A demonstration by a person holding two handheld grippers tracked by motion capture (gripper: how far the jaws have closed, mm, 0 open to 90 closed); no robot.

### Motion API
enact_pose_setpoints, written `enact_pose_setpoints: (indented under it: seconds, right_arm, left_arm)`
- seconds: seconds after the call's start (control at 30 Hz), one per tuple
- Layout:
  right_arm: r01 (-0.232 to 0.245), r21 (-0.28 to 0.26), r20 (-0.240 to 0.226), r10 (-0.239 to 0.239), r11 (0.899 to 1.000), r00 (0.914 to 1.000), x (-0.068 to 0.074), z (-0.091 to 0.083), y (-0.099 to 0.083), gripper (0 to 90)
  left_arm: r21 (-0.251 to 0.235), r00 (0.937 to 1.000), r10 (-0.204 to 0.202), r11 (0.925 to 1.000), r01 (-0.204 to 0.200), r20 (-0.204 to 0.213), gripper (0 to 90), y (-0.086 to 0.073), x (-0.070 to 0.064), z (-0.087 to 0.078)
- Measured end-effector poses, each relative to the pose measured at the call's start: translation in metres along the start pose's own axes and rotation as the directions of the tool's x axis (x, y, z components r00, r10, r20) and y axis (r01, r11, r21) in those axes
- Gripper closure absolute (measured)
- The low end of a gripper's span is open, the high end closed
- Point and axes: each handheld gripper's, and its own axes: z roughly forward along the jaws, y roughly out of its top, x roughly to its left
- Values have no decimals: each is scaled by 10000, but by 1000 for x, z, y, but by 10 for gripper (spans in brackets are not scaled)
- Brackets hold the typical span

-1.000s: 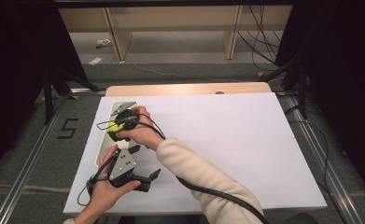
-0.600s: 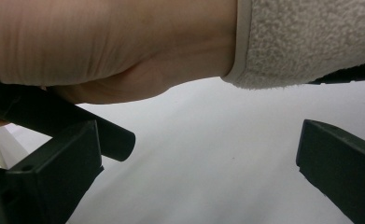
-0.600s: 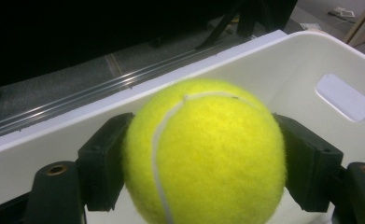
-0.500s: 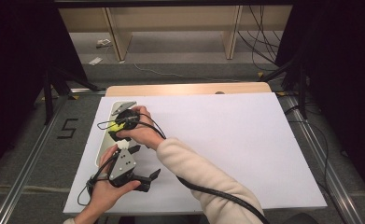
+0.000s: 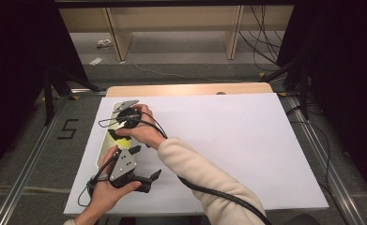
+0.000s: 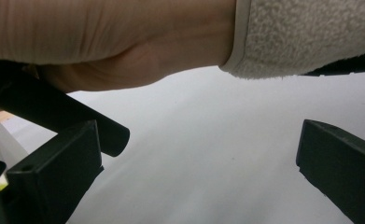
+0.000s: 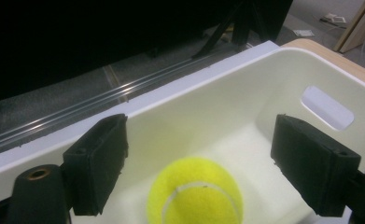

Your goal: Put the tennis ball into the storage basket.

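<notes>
The right gripper [image 7: 196, 163] hung with its jaws wide over the tennis ball [image 7: 195, 192], which lay in the white bin [image 7: 273, 79]; lifting straight up would avoid knocking the ball. The left gripper [image 5: 141, 180], also wide apart, rested on the white table [image 5: 247, 140], with dark floor around.

your right arm wears a cream fleece sleeve [image 5: 204, 173] with a smooth band at the cuff; your left forearm is bare. each gripper has black, blocky jaws with flat inner pads and a small round hole near the tip. the left gripper [image 5: 141, 180] carries a grey three-cornered plate dotted with small screws. the right gripper [image 5: 125, 125] has a round black top, and a thick black cable [image 5: 218, 194] trails from it along your sleeve.
</notes>
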Motion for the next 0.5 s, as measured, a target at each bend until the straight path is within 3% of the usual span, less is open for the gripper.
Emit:
enact_pose_setpoints:
  seconds: [0.5]
  right_arm:
    - [123, -210, 131, -121, 9997, 9998, -5, -16, -1, 187]
  left_arm:
    - [8, 10000, 5, 10000, -5, -3, 0, 0, 0, 0]
